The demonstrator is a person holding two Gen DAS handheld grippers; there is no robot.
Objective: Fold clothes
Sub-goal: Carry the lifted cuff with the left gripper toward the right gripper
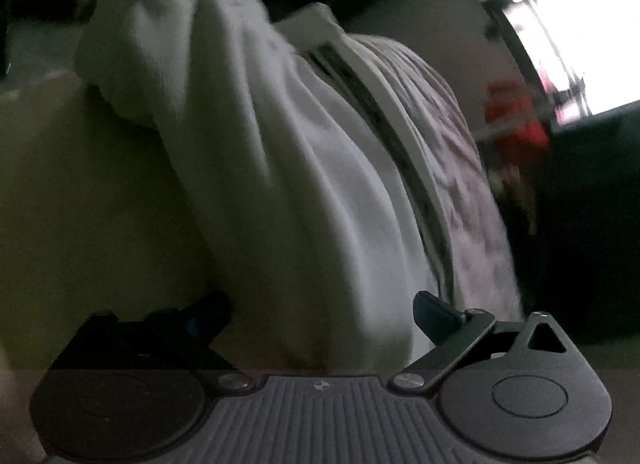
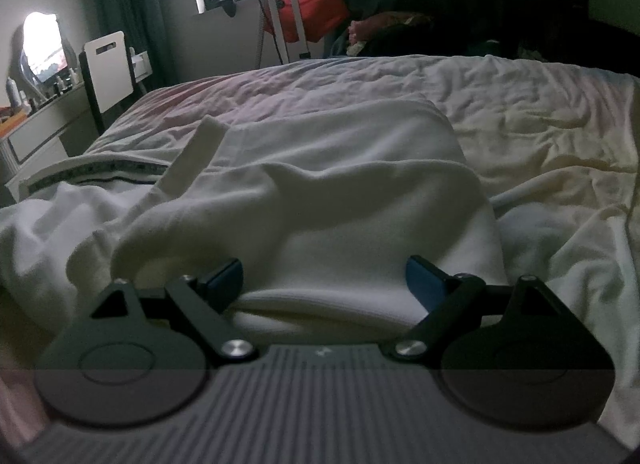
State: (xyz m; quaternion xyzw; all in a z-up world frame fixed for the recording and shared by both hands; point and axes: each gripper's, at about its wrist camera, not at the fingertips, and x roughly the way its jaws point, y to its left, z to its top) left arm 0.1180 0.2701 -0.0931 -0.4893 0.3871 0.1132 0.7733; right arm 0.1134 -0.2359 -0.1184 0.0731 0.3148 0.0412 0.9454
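Garment: a white knit garment [image 2: 320,183], thick like a sweatshirt, lies on the bed [image 2: 540,123], partly folded; its near edge sits just ahead of the right gripper [image 2: 324,284].
Trim: a band with a dark woven pattern [image 2: 96,171] runs along the garment's far-left part, likely a neck or hem tape.
Left gripper: left gripper [image 1: 320,316] has its fingers spread wide, nothing between the pads; white cloth fills its view close ahead.
Right gripper: fingers spread apart, hovering above the near folded edge, pinching nothing.
Handling: my judgement is soft, limp and light, not fragile; it will sag and drape from any single hold, and the layers may slide over each other.
Where to take hold: probably the doubled near edge or a corner, pinching all layers together, one gripper at each end so the fold stays straight.
Sleeve: a loose tube of cloth [image 2: 188,223] drapes across the left part and looks like a sleeve.
Hard to make out: the left wrist view is blurred and tilted; the garment's left end is cut off by the frame, and I cannot tell how many layers lie beneath.
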